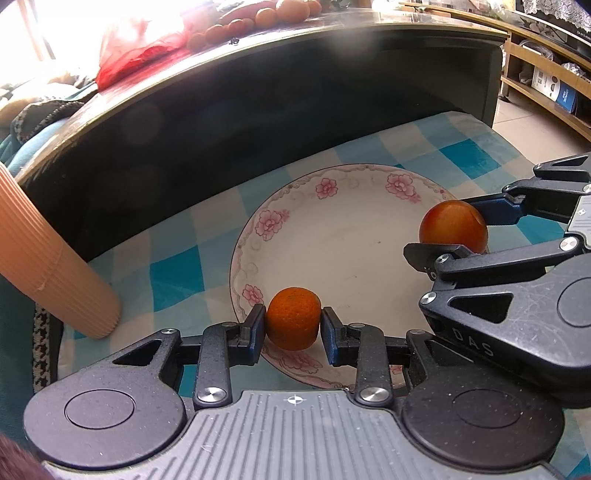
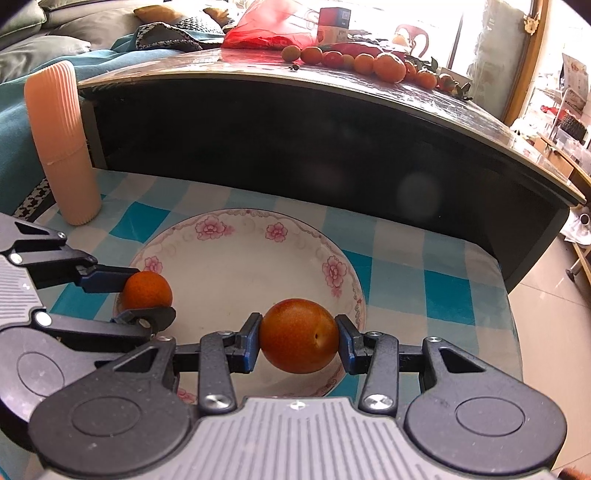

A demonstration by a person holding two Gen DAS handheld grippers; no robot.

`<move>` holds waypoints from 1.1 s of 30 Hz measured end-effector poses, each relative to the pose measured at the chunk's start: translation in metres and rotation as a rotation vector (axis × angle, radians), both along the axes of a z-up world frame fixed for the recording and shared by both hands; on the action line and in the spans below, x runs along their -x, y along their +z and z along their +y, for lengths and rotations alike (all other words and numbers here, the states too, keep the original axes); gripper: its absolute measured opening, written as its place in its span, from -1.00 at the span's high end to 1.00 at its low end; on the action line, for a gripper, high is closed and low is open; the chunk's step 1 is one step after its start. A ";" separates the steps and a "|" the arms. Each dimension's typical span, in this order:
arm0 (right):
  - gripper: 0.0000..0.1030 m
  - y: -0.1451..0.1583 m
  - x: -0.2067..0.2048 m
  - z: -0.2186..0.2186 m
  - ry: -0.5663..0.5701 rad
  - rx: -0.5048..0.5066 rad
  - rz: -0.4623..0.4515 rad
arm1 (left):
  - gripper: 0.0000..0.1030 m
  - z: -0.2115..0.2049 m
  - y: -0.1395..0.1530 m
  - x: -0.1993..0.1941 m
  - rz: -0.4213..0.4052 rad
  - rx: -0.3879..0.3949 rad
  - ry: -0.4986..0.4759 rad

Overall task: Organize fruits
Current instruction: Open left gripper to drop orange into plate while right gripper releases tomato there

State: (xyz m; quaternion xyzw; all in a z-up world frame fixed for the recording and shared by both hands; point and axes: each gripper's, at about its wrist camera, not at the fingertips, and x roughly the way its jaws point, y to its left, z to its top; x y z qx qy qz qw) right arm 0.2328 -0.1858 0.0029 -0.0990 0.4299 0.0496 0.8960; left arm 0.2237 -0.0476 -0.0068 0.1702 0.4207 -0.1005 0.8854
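Nearest, left gripper (image 1: 293, 323): clenched on a small orange tangerine (image 1: 293, 318), one pad on each side.
Tangerine position: held over the near-left rim of the flowered plate (image 1: 332, 236), apparently just above it; contact cannot be told.
Right gripper (image 2: 298, 341): clamped on a larger reddish-orange fruit (image 2: 298, 341), round, no long axis, over the plate's near-right part.
Key relation: both fruits lie straight ahead of their grippers with the plate directly below; judged next step, lower and let go.
Plate contents: nothing resting loose inside it.
Beside plate: ribbed peach cup (image 2: 61, 147) on the checked cloth (image 2: 443, 291), left of the plate.
Farther: row of oranges (image 2: 369, 64) on the dark table (image 2: 332, 122), beside a red bag (image 2: 269, 31).
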 end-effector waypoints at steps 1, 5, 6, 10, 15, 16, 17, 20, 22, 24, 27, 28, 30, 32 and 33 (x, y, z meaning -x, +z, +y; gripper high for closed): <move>-0.12 0.000 0.000 0.000 -0.001 0.000 0.003 | 0.22 0.000 0.000 0.000 0.000 0.000 0.000; -0.13 -0.001 -0.001 -0.001 -0.008 -0.009 0.011 | 0.22 0.000 -0.001 -0.001 -0.001 -0.003 -0.001; -0.13 -0.002 -0.002 -0.001 -0.011 -0.010 0.015 | 0.21 0.000 -0.001 -0.001 -0.001 -0.004 -0.001; -0.13 -0.002 -0.002 -0.001 -0.017 -0.012 0.018 | 0.21 0.000 -0.002 -0.001 -0.001 -0.004 0.000; -0.13 -0.002 -0.002 -0.001 -0.019 -0.011 0.015 | 0.17 -0.001 -0.002 -0.001 -0.004 -0.005 0.002; -0.13 -0.002 -0.002 -0.001 -0.020 -0.008 0.014 | 0.16 -0.001 -0.002 0.000 -0.007 -0.007 0.004; -0.13 -0.002 -0.002 -0.001 -0.020 -0.007 0.013 | 0.14 -0.001 -0.001 0.000 -0.009 -0.010 0.006; -0.13 -0.002 -0.002 -0.001 -0.023 -0.008 0.012 | 0.10 -0.001 -0.001 0.000 -0.013 -0.011 0.009; -0.13 -0.002 -0.002 -0.001 -0.025 -0.007 0.011 | 0.07 0.000 0.000 0.000 -0.014 -0.010 0.012; -0.13 -0.001 -0.002 -0.001 -0.027 -0.008 0.009 | 0.04 0.001 0.000 0.000 -0.015 -0.009 0.016; -0.13 0.001 -0.001 -0.001 -0.028 -0.010 0.002 | 0.02 0.002 0.003 0.000 -0.020 -0.004 0.019; -0.13 0.002 -0.001 -0.001 -0.029 -0.011 0.000 | 0.02 0.002 0.004 0.000 -0.022 -0.001 0.019; -0.13 0.003 0.000 -0.001 -0.033 -0.011 -0.005 | -0.03 0.003 0.007 0.000 -0.027 0.005 0.022; -0.14 0.005 0.001 -0.002 -0.035 -0.010 -0.008 | -0.05 0.003 0.009 0.001 -0.032 0.008 0.022; -0.14 0.005 0.001 -0.002 -0.036 -0.009 -0.009 | -0.06 0.003 0.009 0.001 -0.033 0.010 0.022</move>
